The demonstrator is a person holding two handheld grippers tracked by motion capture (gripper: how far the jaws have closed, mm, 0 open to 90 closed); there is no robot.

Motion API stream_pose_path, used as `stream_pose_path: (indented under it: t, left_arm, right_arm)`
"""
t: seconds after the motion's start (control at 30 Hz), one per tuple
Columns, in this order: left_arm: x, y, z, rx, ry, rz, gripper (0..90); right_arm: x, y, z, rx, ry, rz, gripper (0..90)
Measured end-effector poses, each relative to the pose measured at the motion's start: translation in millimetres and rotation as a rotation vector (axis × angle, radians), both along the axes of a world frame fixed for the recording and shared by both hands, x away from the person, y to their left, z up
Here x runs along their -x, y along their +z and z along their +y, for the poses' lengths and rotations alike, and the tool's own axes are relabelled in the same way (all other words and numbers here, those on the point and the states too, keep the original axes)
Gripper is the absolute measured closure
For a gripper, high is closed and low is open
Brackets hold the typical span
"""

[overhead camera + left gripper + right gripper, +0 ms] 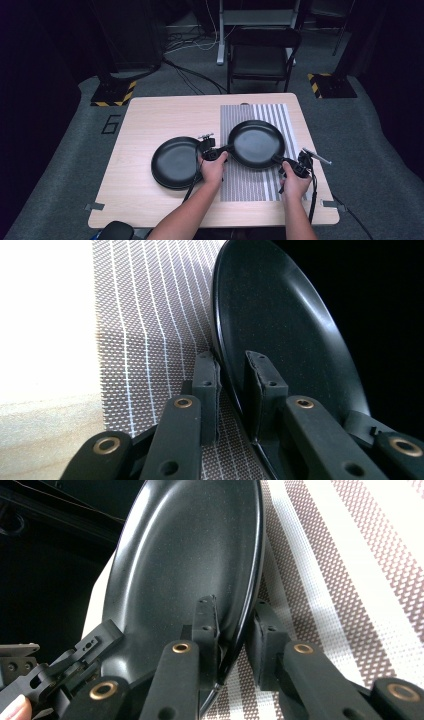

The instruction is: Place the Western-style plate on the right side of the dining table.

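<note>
A black plate [255,142] sits over the striped mat [250,185] with both grippers on its rim. My left gripper [227,148] holds the plate's left edge, and in the left gripper view its jaws straddle the plate [280,325] rim at the left gripper [232,385] tips. My right gripper [279,160] holds the near-right edge; in the right gripper view the right gripper [235,630] clamps the plate [190,555] rim. A second black plate [175,162] lies on the bare wood to the left.
The wooden table [150,115] has free surface at its back and left. A black chair [262,55] stands behind the far edge, with cables on the floor. The left gripper [60,675] appears across the plate in the right gripper view.
</note>
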State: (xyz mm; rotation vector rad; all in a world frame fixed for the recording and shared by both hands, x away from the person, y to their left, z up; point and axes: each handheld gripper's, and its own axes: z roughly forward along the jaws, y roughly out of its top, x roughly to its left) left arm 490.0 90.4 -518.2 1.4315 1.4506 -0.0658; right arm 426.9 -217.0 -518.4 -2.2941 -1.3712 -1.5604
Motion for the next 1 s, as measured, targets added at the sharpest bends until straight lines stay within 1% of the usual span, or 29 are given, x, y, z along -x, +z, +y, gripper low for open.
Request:
stream_pose_path:
  t: [0.03, 0.07, 0.1, 0.13, 0.17, 0.27, 0.3, 0.37, 0.47, 0.63, 0.67, 0.7, 0.73, 0.77, 0.83, 0.87, 1.0]
  left_arm:
    - [-0.7, -0.9, -0.4, 0.004, 0.003, 0.002, 76.3]
    - [-1.7, -1.6, -0.3, 0.004, 0.002, 0.005, 76.3]
    - [-2.2, -2.2, -0.6, 0.007, 0.005, 0.008, 76.3]
    - [-3.2, -2.6, -1.3, 0.015, 0.009, 0.017, 76.4]
    - [-3.7, -2.5, -1.5, 0.01, 0.006, 0.02, 76.4]
    - [-5.5, -2.4, -2.8, 0.005, 0.008, 0.018, 76.3]
    - [-6.3, -1.6, -4.4, -0.004, 0.01, 0.018, 76.3]
    - [-7.3, -1.5, -5.8, -0.014, 0.008, 0.014, 76.1]
    - [-8.9, -2.2, -7.0, -0.02, 0.008, 0.015, 75.9]
    - [-12.0, -2.4, -9.8, -0.044, 0.011, 0.022, 75.8]
    - [-12.6, -3.1, -10.1, -0.05, 0.01, 0.017, 75.7]
    - [-12.8, -3.4, -11.0, -0.048, 0.012, 0.023, 75.7]
    - [-13.2, -4.0, -11.4, -0.055, 0.015, 0.025, 75.6]
    - [-13.5, -4.3, -11.6, -0.056, 0.017, 0.03, 75.5]
    - [-14.2, -4.1, -12.7, -0.058, 0.026, 0.031, 75.5]
    - [-14.6, -4.1, -12.8, -0.064, 0.026, 0.03, 75.4]
    - [-15.3, -3.8, -14.2, -0.099, 0.032, 0.042, 74.9]
  right_arm:
    - [-0.7, 0.9, 0.1, 0.003, -0.001, 0.003, 76.0]
    - [-1.6, 2.9, 0.8, -0.004, -0.006, 0.016, 76.0]
    - [-2.9, 2.0, -0.2, 0.022, 0.003, 0.006, 76.0]
    - [-3.8, 2.9, -0.1, 0.017, 0.001, 0.003, 76.0]
    - [-5.2, 3.4, -0.2, 0.023, 0.0, 0.002, 76.0]
    - [-7.0, 3.3, -0.9, 0.032, 0.002, 0.005, 76.0]
    - [-8.2, 2.6, -2.8, 0.021, 0.011, 0.013, 75.9]
    - [-9.0, 1.6, -3.7, 0.013, 0.009, 0.016, 75.7]
    - [-9.5, 0.9, -4.3, 0.02, 0.007, 0.024, 75.7]
    - [-11.6, -1.8, -5.8, 0.008, 0.011, 0.031, 75.7]
    - [-12.0, -2.6, -6.0, 0.014, 0.012, 0.032, 75.7]
    - [-12.0, -2.2, -5.8, 0.004, 0.01, 0.042, 75.7]
    - [-12.7, -3.4, -6.0, 0.007, 0.007, 0.035, 75.8]
    - [-13.1, -4.4, -6.0, 0.019, 0.008, 0.041, 75.7]
    - [-14.2, -5.8, -5.7, 0.015, 0.007, 0.047, 75.7]
    - [-14.5, -6.1, -5.8, 0.007, 0.007, 0.05, 75.7]
    - [-16.7, -8.6, -4.7, 0.006, 0.008, 0.061, 75.6]
